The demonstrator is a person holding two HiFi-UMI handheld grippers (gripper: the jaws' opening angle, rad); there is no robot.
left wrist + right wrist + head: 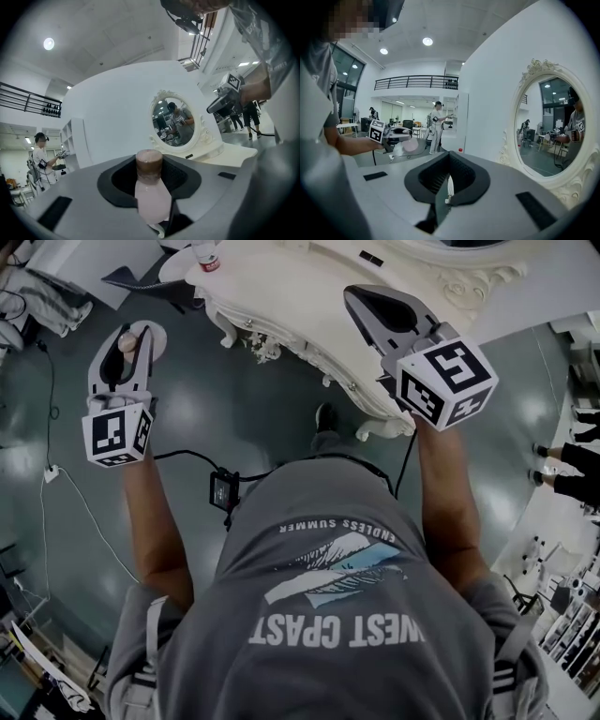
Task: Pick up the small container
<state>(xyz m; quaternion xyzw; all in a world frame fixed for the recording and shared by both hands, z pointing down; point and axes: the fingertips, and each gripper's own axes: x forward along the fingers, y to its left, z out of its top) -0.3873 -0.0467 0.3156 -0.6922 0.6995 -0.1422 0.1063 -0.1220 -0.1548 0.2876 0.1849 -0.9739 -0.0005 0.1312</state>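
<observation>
To the left of the white dressing table [309,306], over the dark floor [234,409], the left gripper [134,338] is held out level in the person's left hand. In the left gripper view its fingers are pinched on the small container [151,190], a pale pink bottle with a brown cap. The cap shows uppermost in that view. The container sits between the black pads, touching both, and is clear of the table and of the floor. Whether it stands upright or lies along the jaws cannot be told.

The right gripper [450,189] is over the table top, tilted slightly downward. Its fingers are pressed together with only a thin pale slit between them, and nothing is gripped. The two grippers are well apart, each visible in the other's view.

At the back of the table stands an oval mirror [553,136] in an ornate carved frame. A bottle with a red cap [208,259] stands at the table's far left end. A cable with a small black box [225,488] hangs in front of the person's grey shirt.
</observation>
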